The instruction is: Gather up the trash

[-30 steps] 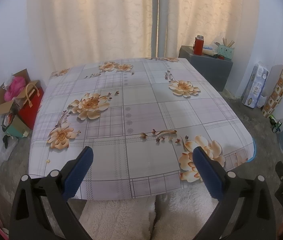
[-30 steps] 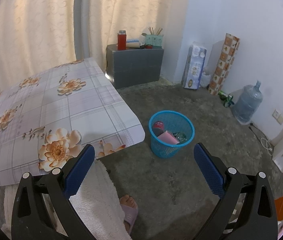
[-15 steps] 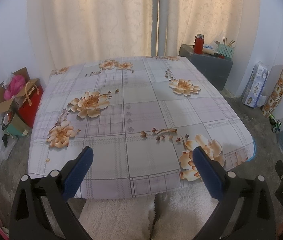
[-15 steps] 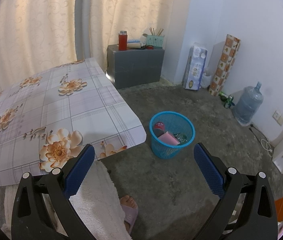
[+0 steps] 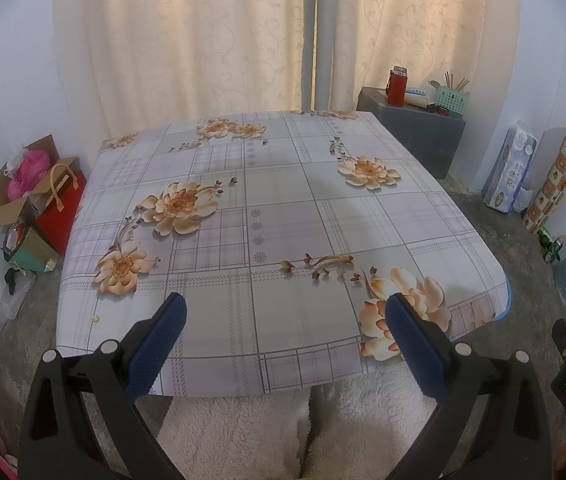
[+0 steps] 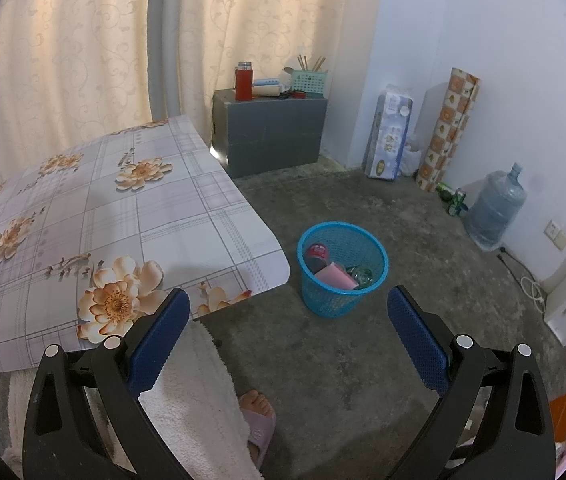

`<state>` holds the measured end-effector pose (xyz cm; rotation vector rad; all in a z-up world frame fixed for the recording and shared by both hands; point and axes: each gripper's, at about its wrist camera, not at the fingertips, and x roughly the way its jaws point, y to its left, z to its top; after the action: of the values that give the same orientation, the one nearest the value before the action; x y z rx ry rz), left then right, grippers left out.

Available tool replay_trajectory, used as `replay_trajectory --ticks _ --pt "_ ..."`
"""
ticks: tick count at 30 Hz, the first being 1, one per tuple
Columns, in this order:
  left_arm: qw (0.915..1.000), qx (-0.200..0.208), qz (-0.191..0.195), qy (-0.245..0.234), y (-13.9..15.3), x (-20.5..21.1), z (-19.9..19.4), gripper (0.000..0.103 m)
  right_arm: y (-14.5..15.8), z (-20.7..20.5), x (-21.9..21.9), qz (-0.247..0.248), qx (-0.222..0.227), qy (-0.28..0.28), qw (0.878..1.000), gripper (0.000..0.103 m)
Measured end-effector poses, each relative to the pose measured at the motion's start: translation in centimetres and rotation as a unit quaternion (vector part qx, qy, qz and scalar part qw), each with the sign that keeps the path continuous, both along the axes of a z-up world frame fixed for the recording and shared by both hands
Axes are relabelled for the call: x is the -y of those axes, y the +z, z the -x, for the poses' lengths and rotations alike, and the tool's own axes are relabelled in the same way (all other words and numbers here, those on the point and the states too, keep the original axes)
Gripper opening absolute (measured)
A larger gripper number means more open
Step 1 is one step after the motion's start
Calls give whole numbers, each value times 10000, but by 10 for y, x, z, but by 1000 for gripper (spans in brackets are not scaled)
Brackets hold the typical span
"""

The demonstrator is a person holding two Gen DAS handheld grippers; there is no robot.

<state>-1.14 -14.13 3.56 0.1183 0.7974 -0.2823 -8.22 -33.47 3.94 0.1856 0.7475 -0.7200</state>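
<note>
- The desk (image 5: 283,216) wears a checked cloth printed with orange flowers.
- Cream curtains (image 5: 203,40) hang behind it.
- A grey cabinet (image 6: 271,132) in the corner carries a red flask (image 6: 243,82) and a green basket of sticks (image 6: 309,80).
- A big water bottle (image 6: 497,208) stands by the wall.
- An open cardboard box (image 5: 23,184) and a red bag (image 5: 61,204) sit left of the desk.
</note>
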Motion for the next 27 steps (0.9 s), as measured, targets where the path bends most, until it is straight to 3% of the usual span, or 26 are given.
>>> replay_trajectory --ticks 27 --pt "10000 -15 0 -1 0 -1 -1 98 0 -1 0 10 -5 4 10000 95"
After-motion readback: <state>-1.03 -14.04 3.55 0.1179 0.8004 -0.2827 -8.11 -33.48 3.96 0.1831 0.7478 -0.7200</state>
